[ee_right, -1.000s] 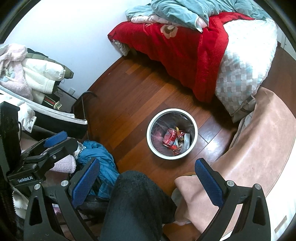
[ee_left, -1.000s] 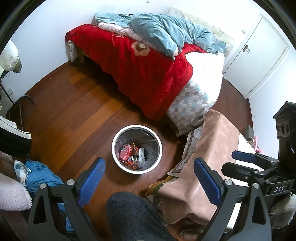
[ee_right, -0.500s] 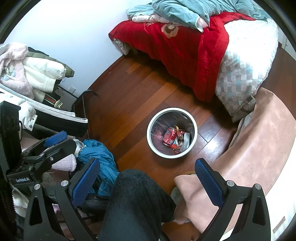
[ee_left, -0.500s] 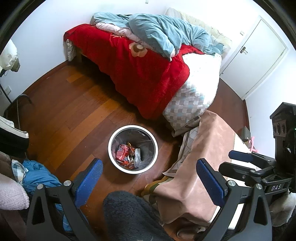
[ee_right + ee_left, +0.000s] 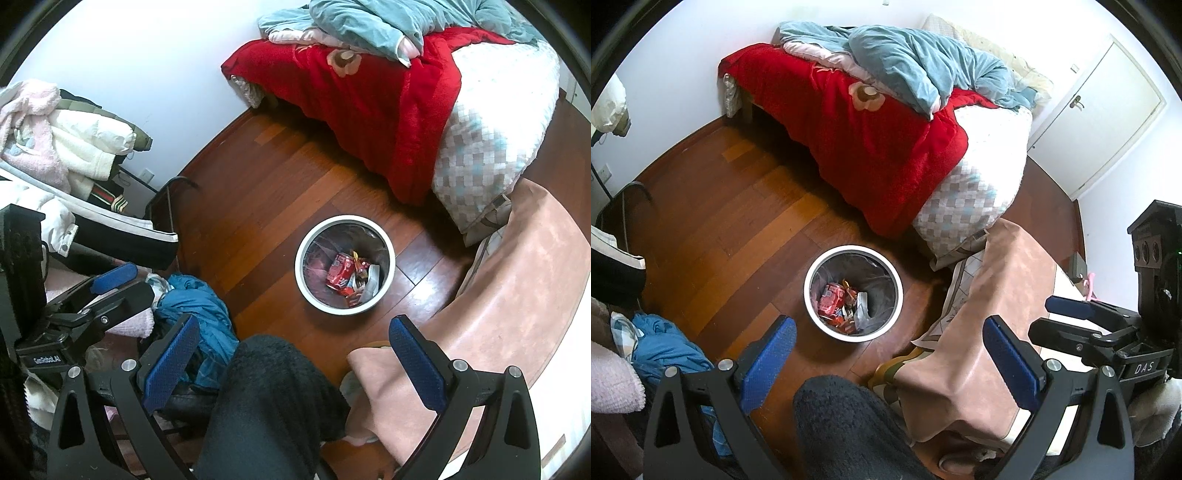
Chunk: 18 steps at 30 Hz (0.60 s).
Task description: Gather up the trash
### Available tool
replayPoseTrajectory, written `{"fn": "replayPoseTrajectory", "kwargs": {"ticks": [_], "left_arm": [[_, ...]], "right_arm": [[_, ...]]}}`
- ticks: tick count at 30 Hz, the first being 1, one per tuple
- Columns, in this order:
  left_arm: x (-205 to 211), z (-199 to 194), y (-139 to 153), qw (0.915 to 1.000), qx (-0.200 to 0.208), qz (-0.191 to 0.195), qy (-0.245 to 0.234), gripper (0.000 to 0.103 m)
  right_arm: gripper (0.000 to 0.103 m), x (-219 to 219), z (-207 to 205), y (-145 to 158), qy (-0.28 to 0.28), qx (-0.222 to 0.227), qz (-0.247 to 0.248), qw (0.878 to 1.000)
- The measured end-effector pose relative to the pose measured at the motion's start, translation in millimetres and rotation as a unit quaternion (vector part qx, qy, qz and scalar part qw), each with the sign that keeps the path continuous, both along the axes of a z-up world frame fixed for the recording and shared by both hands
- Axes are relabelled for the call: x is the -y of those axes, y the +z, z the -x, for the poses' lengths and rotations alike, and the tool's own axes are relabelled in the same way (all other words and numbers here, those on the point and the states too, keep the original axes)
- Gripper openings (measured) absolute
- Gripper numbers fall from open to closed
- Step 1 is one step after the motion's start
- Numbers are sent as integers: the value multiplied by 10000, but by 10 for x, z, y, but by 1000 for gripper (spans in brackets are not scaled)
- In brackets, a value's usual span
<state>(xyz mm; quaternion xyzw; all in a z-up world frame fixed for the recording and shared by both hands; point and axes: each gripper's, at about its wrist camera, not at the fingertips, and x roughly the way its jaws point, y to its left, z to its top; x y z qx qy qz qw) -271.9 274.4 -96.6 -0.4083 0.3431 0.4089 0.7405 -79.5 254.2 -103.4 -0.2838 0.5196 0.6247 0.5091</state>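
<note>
Both grippers hang empty above the lined bin, nothing yet in reach.

We hold the left gripper (image 5: 886,354) and right gripper (image 5: 291,350) with jaws spread wide, clamped on nothing; ahead of and below both stands the trash bin (image 5: 812,273), its wrappers and red packet (image 5: 831,297) lying inside a thin liner (image 5: 877,269). We judge a one-sided pull could tear the liner or tip the bin. Against a second ago, the bin sits slightly further ahead between the left gripper's fingers; little else differs.
</note>
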Motion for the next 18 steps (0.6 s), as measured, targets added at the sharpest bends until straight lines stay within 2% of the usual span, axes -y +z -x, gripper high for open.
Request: {"fn": "replayPoseTrajectory", "kwargs": {"ticks": [18], "left_arm": [[12,50,-6,10000,8,16,11,103]], "right_arm": [[103,42,112,-80,109,-96,76,9999]]}}
